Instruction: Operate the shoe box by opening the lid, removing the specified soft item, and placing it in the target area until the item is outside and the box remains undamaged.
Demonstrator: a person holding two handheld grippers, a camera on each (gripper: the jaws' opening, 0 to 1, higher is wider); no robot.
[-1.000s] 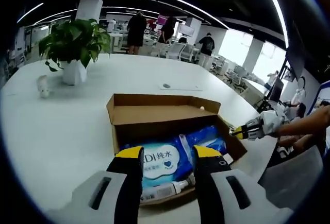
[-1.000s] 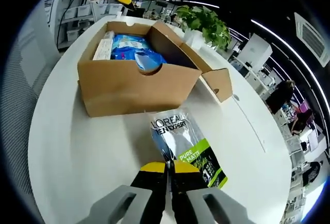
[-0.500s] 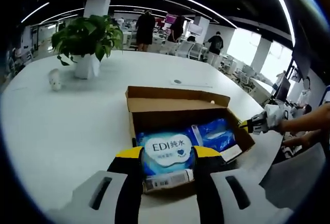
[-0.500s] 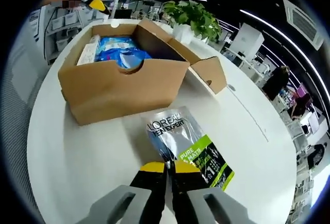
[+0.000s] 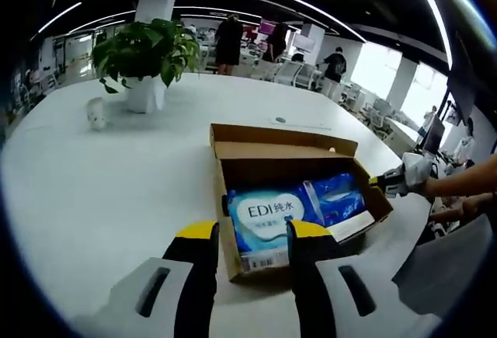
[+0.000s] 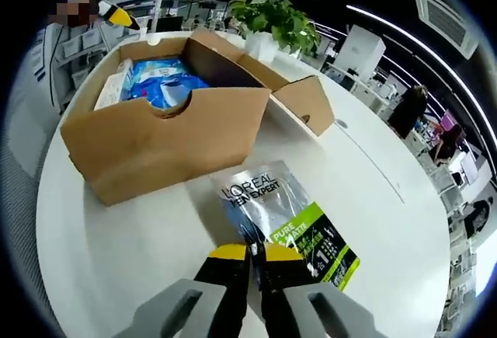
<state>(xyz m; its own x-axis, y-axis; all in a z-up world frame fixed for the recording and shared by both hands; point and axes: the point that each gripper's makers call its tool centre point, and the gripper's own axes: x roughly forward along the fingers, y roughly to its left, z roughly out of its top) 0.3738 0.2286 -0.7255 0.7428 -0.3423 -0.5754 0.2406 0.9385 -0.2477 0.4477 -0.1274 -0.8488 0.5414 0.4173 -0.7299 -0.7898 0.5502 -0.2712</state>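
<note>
Counted: one open shoe box (image 5: 299,190), two blue wipe packs (image 5: 268,217), one silver pouch (image 6: 283,221), one potted plant (image 5: 144,54), two grippers (image 5: 250,238).

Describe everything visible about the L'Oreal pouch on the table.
The L'Oreal pouch is a flat, glossy sachet, silver-grey at the top with "L'OREAL MEN EXPERT" in dark letters, and a bright green and black lower band reading "PURE MATTE". It lies flat on the white table, outside the open cardboard box and just in front of its near wall, set at a slant. The right gripper has its yellow-tipped jaws closed on the pouch's near edge.
</note>
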